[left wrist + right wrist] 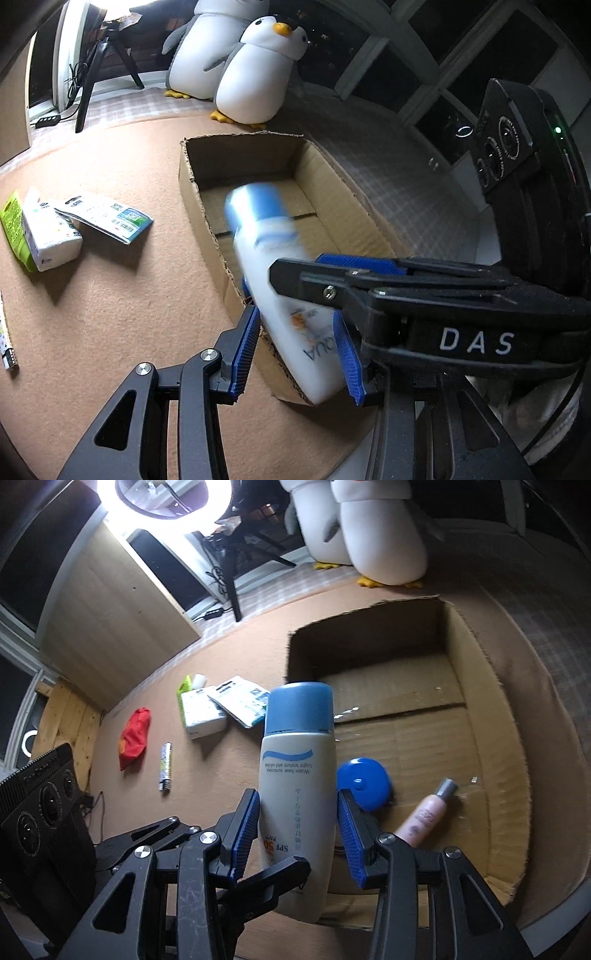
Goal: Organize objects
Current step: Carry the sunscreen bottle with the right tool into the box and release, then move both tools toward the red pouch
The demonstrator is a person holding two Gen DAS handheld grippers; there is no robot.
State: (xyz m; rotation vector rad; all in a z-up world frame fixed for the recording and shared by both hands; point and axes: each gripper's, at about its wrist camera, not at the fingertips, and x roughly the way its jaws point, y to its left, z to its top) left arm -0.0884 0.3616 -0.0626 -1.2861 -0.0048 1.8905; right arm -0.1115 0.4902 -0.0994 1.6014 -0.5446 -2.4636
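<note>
A white sunscreen bottle (pixel 266 236) with a blue cap is in the air above the near end of an open cardboard box (pixel 240 138). My left gripper (pixel 299 354) is shut on its lower body. My right gripper (pixel 295 267) comes in from the right and clamps the same bottle higher up. In the right wrist view the bottle (pixel 297 775) stands upright between the blue pads of my right gripper (pixel 298 830), and a black left finger (pixel 280 878) crosses its base. Inside the box (pixel 472 657) lie a round blue tape measure (pixel 364 782) and a pink tube (pixel 424 816).
Left of the box on the tan carpet lie a white tissue pack (pixel 201 712), a flat printed packet (pixel 243 699), a green pack (pixel 13 225), a red pouch (pixel 135 738) and a small printed stick (pixel 166 766). Two plush penguins (pixel 255 74) and a tripod (pixel 96 62) stand behind.
</note>
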